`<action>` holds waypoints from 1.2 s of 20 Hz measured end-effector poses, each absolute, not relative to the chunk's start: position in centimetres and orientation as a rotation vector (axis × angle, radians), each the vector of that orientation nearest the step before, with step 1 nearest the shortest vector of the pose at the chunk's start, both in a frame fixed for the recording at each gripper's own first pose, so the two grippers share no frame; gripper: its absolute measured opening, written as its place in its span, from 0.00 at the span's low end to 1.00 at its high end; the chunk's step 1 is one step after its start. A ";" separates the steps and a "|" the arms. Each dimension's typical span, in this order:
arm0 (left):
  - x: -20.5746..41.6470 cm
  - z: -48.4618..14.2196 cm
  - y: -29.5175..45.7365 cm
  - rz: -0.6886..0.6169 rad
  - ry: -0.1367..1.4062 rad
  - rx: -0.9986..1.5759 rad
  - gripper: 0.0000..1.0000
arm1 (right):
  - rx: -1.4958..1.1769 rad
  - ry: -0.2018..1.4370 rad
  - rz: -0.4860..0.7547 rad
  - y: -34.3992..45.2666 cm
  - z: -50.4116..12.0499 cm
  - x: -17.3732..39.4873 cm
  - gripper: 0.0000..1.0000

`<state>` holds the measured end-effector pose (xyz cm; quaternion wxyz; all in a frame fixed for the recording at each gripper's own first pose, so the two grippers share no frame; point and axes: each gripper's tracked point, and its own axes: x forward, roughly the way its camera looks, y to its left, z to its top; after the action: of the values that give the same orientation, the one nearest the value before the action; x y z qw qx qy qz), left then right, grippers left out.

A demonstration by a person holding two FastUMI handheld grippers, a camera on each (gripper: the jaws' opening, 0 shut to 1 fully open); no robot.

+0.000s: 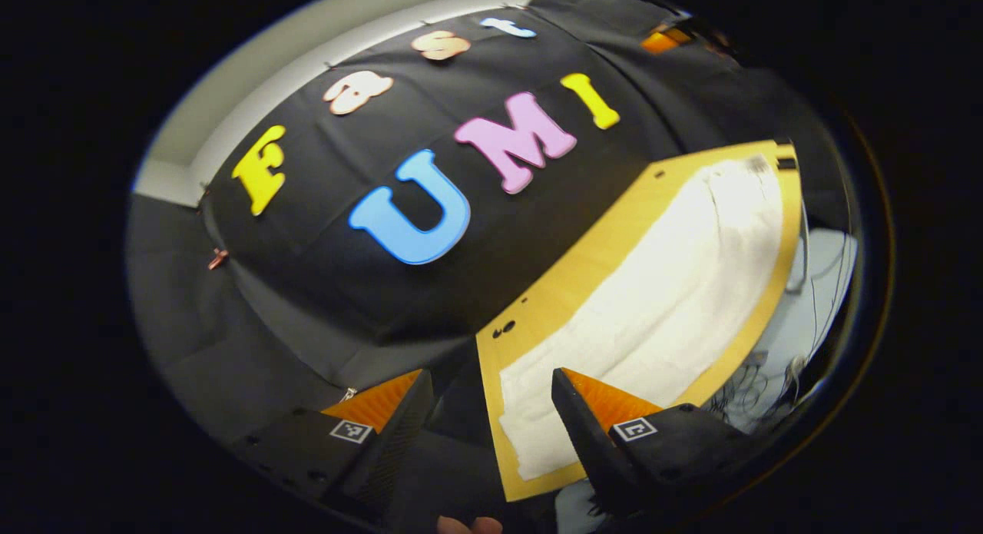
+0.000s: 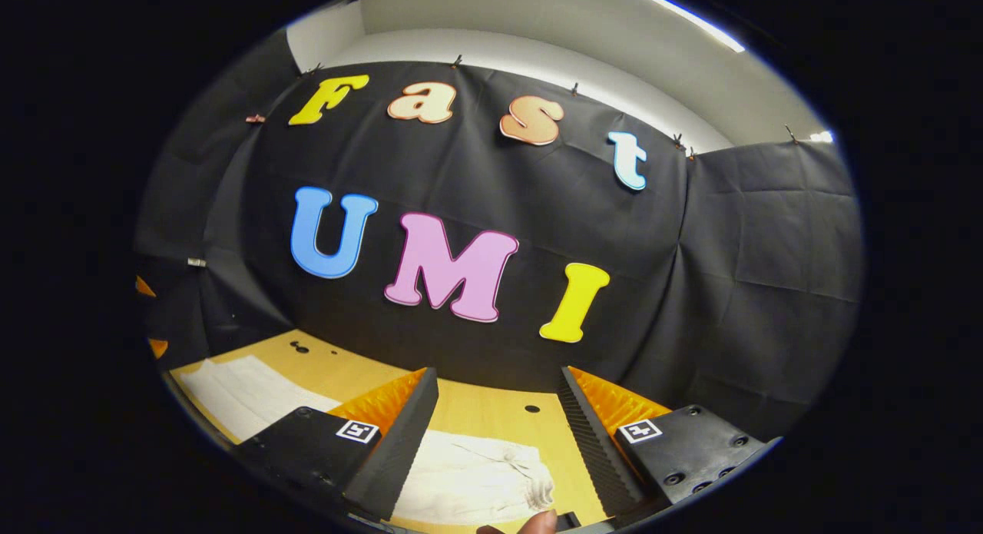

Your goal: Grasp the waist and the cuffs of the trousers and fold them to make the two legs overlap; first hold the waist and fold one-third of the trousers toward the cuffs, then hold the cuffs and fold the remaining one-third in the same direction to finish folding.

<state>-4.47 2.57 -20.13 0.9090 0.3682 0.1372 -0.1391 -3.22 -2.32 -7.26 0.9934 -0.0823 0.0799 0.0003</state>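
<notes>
Ribbed pads line the inner faces of the left gripper point(image 1: 491, 434), whose fingers stand wide apart w/ nothing between them, held up off the counter point(image 1: 561, 288). Beyond its fingertips, in the left gripper view, the white trousers point(image 1: 653, 303) lie flat along the wooden counter, stretching away toward the far end; near edge sits just past the fingers, far end fades into glare so can't tell waist from cuffs there. Counter's near corner is partly hidden behind the right-hand finger. A bit of a fingertip point(image 1: 468, 525) pokes in at the bottom edge, mostly cut off. Tangled cables point(image 1: 749, 380) show past the counter's edge, too small to read clearly.

Right gripper point(image 2: 498, 434) is also spread wide, empty, hovering above the counter point(image 2: 491, 411). Between and below its fingers in the right gripper view lies a rumpled end of the trousers point(image 2: 480, 472), creased and bunched, lower part cut off by the picture's rim. Another pale stretch of cloth lies at far left, partly hidden by the left-hand finger; whether it joins the bunched end can't be seen. A fingertip point(image 2: 537, 522) shows at the bottom. Black cloth wall point(image 2: 737, 288) stands behind the counter.
</notes>
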 end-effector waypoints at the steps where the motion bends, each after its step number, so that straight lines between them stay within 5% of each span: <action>1: -4.6 -22.2 2.8 -0.330 0.310 0.816 0.98 | -0.174 0.190 0.002 -2.7 -8.4 -3.5 0.97; 5: -5.7 -31.7 4.8 -0.523 0.465 1.013 0.97 | -0.186 0.272 -0.018 -3.9 -11.1 -4.7 0.97; 12: -3.7 -40.8 8.6 -0.663 0.593 1.282 0.96 | -0.263 0.381 -0.055 -6.2 -15.1 -6.6 0.97; 24: 2.8 -44.0 7.6 -0.745 0.572 1.466 0.84 | -0.412 0.454 -0.033 -9.3 -20.6 -7.9 0.97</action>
<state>2.81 7.57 -44.05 0.6445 0.6438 0.2513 -0.3271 -7.94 -9.26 -20.57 0.9532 -0.2030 0.2233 -0.0163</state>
